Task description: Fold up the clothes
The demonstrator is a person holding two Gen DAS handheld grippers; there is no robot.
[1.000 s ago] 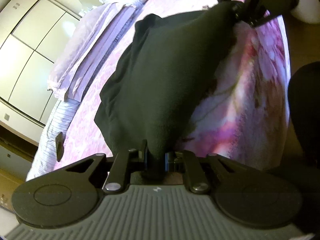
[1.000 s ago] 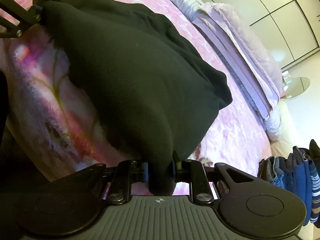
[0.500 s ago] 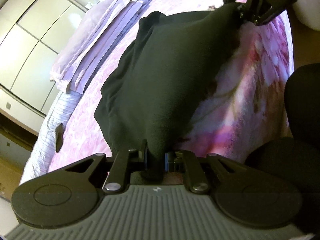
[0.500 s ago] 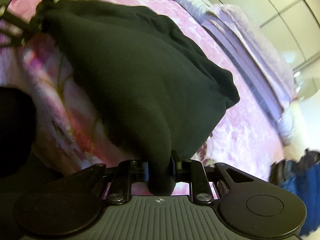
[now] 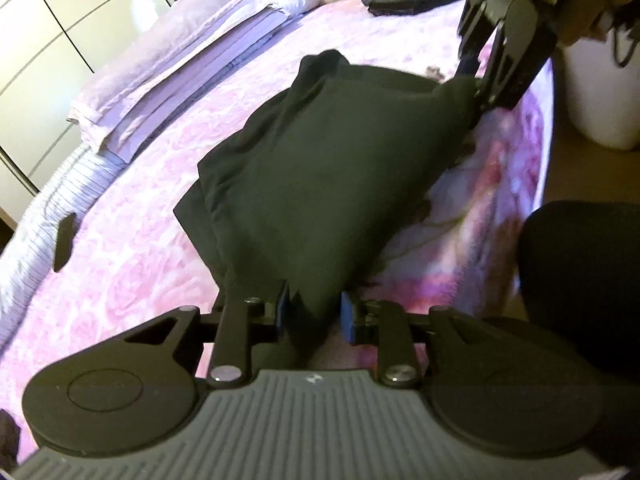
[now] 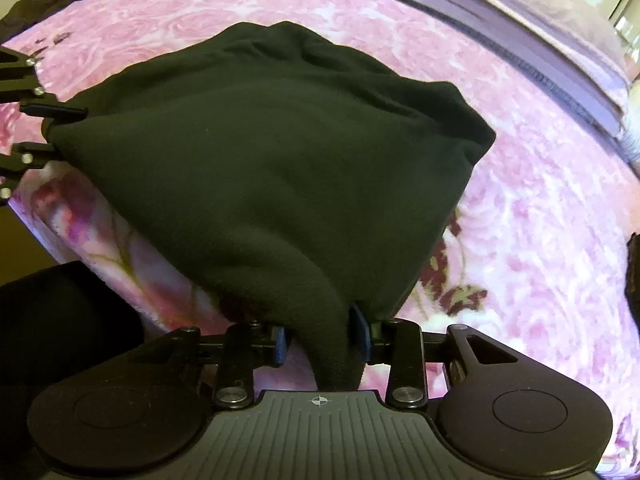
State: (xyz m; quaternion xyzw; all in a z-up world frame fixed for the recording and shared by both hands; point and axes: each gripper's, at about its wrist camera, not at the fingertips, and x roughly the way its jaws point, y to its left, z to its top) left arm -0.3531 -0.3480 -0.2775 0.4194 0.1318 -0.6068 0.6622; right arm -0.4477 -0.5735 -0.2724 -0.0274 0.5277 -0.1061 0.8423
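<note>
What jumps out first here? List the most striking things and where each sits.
A dark green garment dominates, folded in a thick heap on the pink floral bedspread at the bed's near edge. Both tongs flank it: the left tongs and the right tongs each have a corner of it between opening jaws. Behind lie folded lilac linens.

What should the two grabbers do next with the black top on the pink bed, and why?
Probably pull both back, clear of the cloth. The left gripper and right gripper are opening, each with a corner of the black top between its pads. The top lies folded on the pink bedspread.
</note>
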